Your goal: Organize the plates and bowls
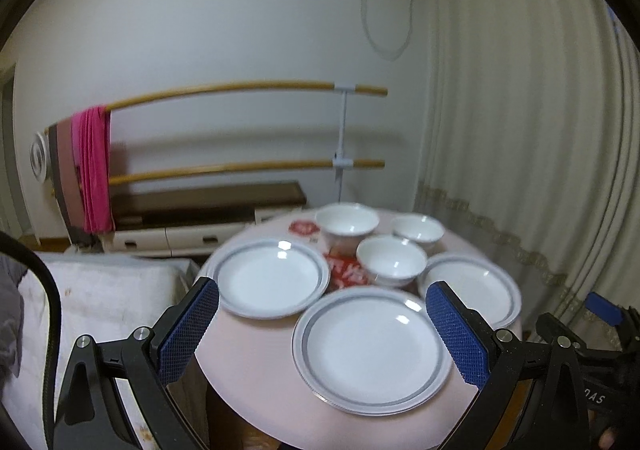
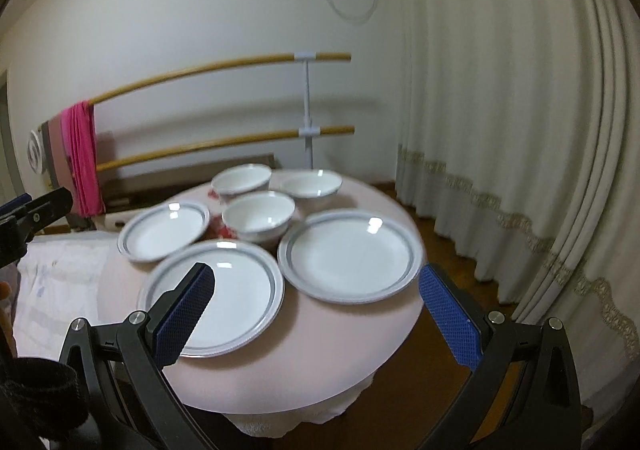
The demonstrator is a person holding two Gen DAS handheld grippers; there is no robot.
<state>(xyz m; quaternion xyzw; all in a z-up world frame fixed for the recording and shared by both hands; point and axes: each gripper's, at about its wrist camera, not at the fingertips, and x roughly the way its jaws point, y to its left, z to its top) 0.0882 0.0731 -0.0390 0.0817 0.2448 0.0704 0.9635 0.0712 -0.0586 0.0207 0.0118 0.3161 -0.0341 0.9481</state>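
A round pink table carries three white plates with grey rims and three white bowls. In the left wrist view the near plate lies between my fingers' lines, with a left plate and a right plate behind it. The bowls cluster at the back. My left gripper hangs open above the near edge, holding nothing. My right gripper is open too, above the near plate and the right plate. The bowls and the left plate sit farther off.
A white padded surface adjoins the table on the left. Behind stand a low cabinet and two wooden rails with a pink cloth. Curtains hang at the right. Red paper lies under the bowls.
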